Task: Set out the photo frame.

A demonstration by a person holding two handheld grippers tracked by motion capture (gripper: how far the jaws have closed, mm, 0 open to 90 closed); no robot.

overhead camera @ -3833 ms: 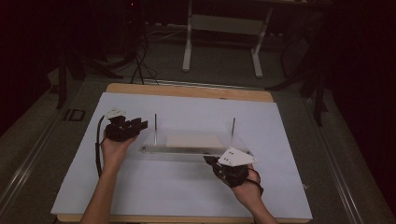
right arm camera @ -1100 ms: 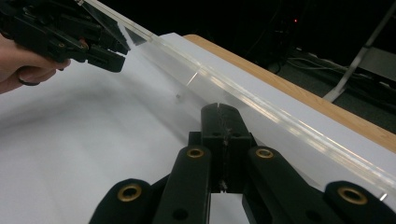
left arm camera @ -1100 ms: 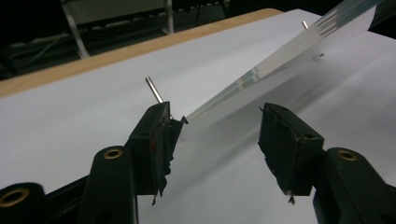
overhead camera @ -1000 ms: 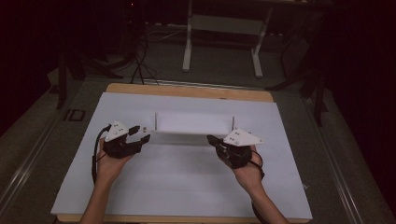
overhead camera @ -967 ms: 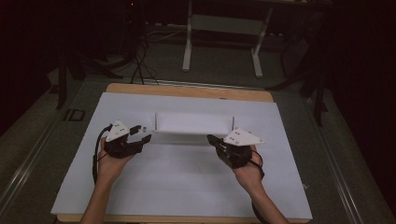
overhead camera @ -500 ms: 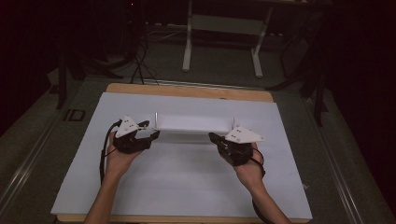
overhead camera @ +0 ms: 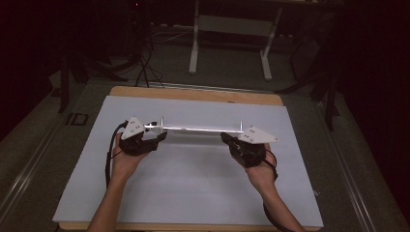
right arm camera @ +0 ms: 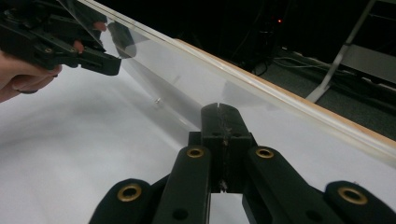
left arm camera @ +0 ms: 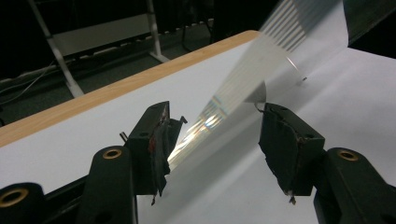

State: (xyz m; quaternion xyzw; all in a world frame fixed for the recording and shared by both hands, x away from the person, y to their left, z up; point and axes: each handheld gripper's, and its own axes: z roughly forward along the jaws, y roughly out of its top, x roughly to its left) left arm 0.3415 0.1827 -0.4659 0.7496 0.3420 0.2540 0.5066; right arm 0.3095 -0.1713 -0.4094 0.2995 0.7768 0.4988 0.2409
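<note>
We hold the clear sheet (overhead camera: 200,129) above the white surface (overhead camera: 193,183), long axis left-right: right hand-held gripper (overhead camera: 231,141) clamped on its right end, left hand-held gripper (overhead camera: 159,134) at the left end (jaws apart, just closing).

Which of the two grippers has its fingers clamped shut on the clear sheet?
The right gripper: its fingers pinch the clear sheet's edge, while the left gripper's stand apart around it.

One clear sheet (overhead camera: 200,129), two grippers, one white table (overhead camera: 193,183).
</note>
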